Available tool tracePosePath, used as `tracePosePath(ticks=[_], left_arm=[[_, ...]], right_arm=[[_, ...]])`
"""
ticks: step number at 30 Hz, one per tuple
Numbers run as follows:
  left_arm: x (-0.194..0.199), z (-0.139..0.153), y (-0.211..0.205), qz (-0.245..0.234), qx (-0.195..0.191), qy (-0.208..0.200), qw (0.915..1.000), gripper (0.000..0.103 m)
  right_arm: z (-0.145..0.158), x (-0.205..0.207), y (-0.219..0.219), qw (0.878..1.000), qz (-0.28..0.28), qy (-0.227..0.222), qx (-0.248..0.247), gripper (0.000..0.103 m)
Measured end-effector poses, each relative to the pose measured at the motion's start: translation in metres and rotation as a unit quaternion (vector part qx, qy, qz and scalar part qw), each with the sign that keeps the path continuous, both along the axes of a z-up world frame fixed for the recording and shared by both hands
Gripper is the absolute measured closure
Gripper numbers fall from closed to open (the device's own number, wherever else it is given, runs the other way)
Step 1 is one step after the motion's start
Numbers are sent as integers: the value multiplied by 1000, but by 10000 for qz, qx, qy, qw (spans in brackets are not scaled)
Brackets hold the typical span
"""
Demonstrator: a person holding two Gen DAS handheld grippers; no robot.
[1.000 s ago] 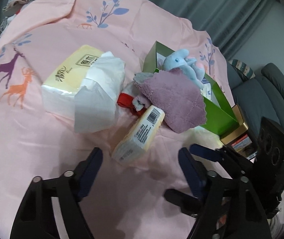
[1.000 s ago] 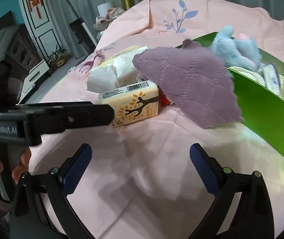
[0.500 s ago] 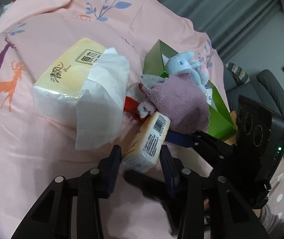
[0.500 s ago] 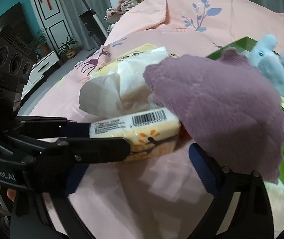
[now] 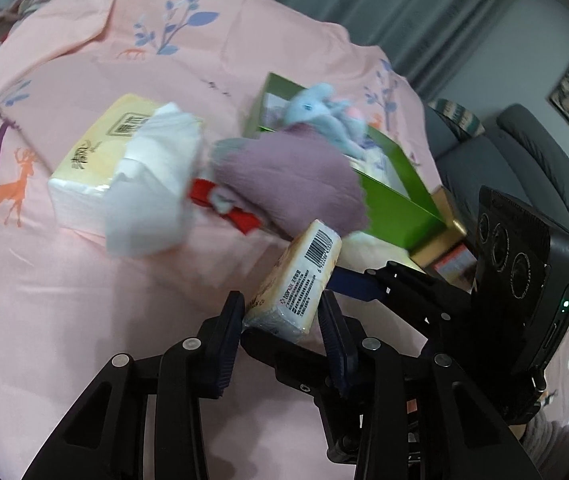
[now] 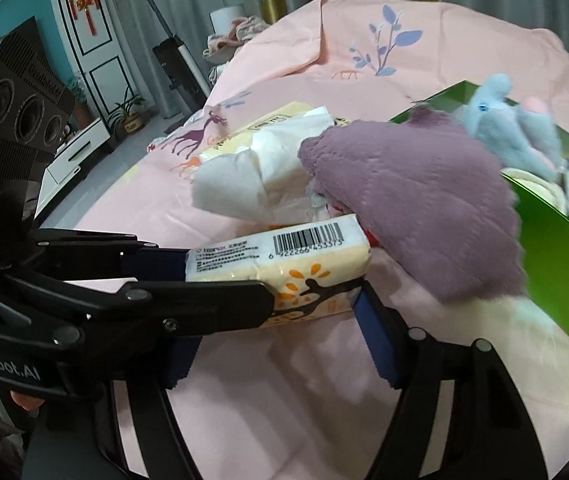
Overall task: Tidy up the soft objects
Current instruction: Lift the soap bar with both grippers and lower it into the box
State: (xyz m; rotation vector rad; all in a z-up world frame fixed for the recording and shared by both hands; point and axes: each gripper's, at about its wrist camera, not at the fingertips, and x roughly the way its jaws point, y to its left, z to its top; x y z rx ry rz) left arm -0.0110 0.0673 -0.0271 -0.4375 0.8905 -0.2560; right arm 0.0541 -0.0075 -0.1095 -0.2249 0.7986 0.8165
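Black hand-held gripper (image 5: 280,316), blue pads (image 5: 332,332), silver screws.

Barcode digits 6 922266 453373 on small tissue pack (image 6: 284,264), "enRobot.AI" on left claw (image 6: 188,300)

Small tissue pack (image 5: 298,280): sitting between the 2 fingers of the left gripper (image 5: 280,320), in front of the cloth, its far end reaching toward the box.
Right gripper (image 6: 280,344): lying below and just beside the pack, its fingers spread either side.
Cloth (image 5: 292,180): draping over the box's near wall.
Box (image 5: 396,200): lying right of the large tissue pack (image 5: 96,164), on the bedsheet (image 5: 84,300).
Plush toy (image 5: 324,116): sitting in the box, behind the cloth.
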Motion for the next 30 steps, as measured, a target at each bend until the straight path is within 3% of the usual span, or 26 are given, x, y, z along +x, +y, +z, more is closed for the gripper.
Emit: tracePosePath(ticks=[6,14,22,30], left_arm=[[-6,13,-39,-338,234,-31,9991,64],[18,47,-87,-787,426,-331,9954,64],[71,89,-119,-1081,624,-707,9897,64],[127,104,-128,-1120,723,-724,9884,64]], right_arm=[[11,-18,-33,9992,-292,-254,61,33],[41,-12,-83,9947,-770,-595,321,32],[83,23,-122,9866,-1156,-1011,554,32],[102,73,-136,9832,-1351,-1026,678,32]])
